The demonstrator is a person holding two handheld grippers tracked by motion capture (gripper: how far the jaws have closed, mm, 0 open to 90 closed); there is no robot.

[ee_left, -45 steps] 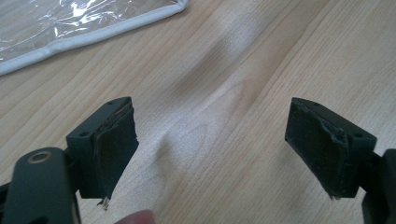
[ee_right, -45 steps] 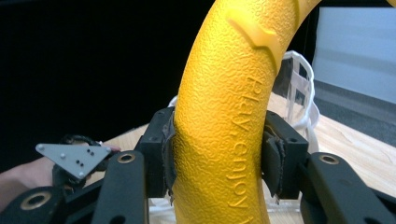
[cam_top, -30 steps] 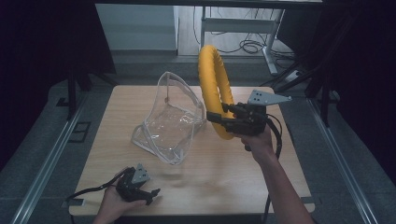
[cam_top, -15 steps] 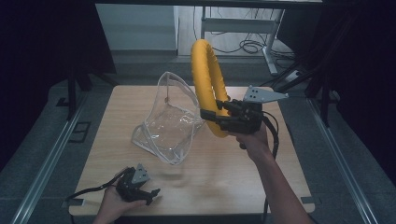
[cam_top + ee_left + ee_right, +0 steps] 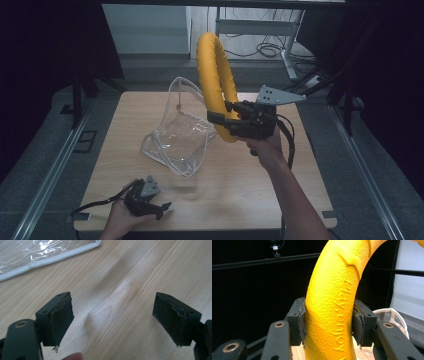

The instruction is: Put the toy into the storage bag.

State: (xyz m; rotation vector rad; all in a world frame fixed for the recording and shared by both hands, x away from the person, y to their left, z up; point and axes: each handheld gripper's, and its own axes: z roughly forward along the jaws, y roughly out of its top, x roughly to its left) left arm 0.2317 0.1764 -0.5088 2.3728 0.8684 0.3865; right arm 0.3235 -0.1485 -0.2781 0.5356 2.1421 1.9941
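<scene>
- The table (image 5: 300, 200) carries a clear plastic bag (image 5: 182, 137) near its middle, left of my raised ring.
- My right gripper (image 5: 227, 116) pinches the yellow ring (image 5: 212, 70), upright above the table's far right part.
- My left gripper (image 5: 162, 207) rests spread at the near left edge.

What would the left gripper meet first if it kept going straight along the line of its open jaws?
Probably the bare wooden table: the left gripper angles down at it. The clear plastic bag lies off to one side, though depth is hard to judge.
</scene>
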